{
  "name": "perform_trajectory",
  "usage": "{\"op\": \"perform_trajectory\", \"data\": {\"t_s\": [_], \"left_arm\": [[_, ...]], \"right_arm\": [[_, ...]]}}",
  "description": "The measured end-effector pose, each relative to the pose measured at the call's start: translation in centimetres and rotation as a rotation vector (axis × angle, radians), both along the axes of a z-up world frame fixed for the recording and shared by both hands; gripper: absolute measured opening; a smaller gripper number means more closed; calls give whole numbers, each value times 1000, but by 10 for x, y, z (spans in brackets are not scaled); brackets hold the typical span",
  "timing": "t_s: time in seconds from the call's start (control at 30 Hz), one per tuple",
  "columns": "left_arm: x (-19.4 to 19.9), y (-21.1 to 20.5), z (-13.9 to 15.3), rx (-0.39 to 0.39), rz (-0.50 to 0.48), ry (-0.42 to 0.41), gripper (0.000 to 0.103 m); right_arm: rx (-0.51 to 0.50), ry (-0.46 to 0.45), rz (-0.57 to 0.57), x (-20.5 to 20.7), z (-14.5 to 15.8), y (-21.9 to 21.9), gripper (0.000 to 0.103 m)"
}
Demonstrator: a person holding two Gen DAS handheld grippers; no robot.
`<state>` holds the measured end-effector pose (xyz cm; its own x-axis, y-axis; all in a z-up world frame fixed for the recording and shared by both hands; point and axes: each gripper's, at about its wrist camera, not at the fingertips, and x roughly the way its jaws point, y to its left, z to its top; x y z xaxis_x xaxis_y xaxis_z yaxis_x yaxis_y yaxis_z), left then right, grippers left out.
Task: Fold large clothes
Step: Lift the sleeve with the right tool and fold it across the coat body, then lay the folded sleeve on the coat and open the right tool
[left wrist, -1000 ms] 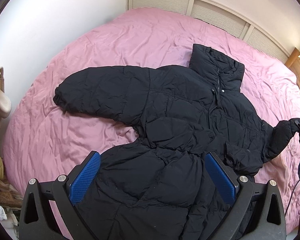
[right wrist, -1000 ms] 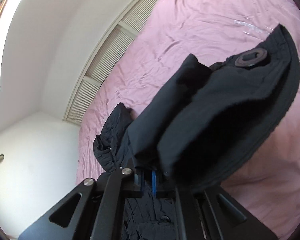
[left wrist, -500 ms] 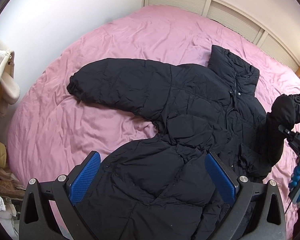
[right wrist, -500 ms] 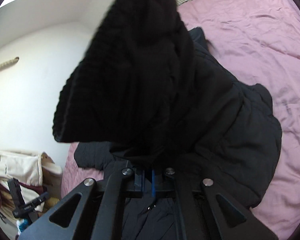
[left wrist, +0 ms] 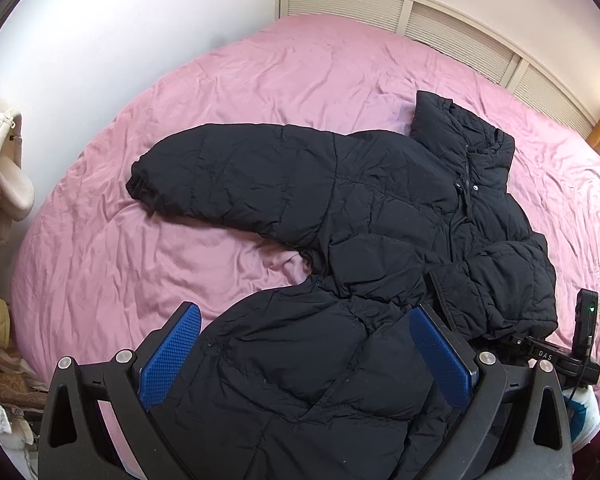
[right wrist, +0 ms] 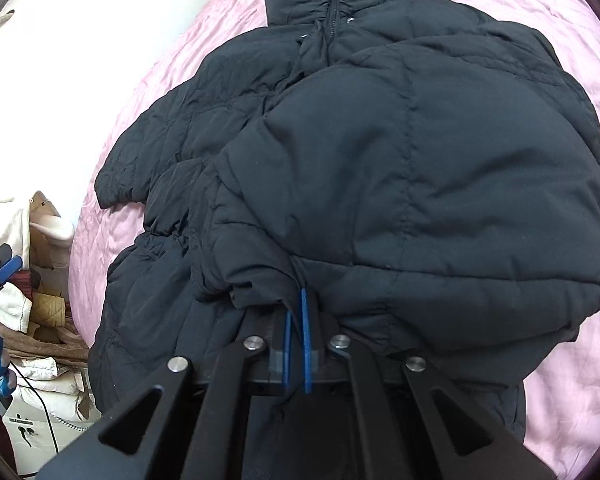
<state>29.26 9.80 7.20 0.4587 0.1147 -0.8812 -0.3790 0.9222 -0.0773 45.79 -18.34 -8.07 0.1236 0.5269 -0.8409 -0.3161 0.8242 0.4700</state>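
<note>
Lying spread across the pink bedsheet [left wrist: 260,80], a black puffer jacket [left wrist: 380,220] fills the middle and lower right of the left wrist view, its collar toward the upper right. One sleeve [left wrist: 228,176] is stretched out flat toward the left of the frame. The other sleeve [right wrist: 420,168] is seen folded over the jacket's front, filling the centre and right of the right wrist view. The right gripper [right wrist: 296,308] is closed on that sleeve's cuff, dark fabric being pinched between its blue pads. The left gripper [left wrist: 304,356] is held wide open above the jacket's lower part, nothing being clamped. A heap of light clothes [right wrist: 40,320] is visible at the left edge.
</note>
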Motion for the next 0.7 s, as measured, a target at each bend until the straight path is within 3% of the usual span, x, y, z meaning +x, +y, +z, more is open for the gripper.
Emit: {"op": "perform_trajectory", "data": {"t_s": [0.2,0.37,0.43,0.6,0.7], "left_arm": [[6,1,1,20,-24,-14,102],[8,12,-9,-4,-21,-6,102],[7,20,-14,-23,-12,-7,102],[6,43,-27,-50,21,0,102],[5,62,-36,-52,46,7,102]], "right_arm": [[-76,-50,17,-9,10,-2,11],[-77,-85,24,-15,31,-13,29],[-75,-102,19,-15,42,-16,31],[-145,-188,-52,3,56,-15,41],[-213,-205,-104,16,45,-11,44]]}}
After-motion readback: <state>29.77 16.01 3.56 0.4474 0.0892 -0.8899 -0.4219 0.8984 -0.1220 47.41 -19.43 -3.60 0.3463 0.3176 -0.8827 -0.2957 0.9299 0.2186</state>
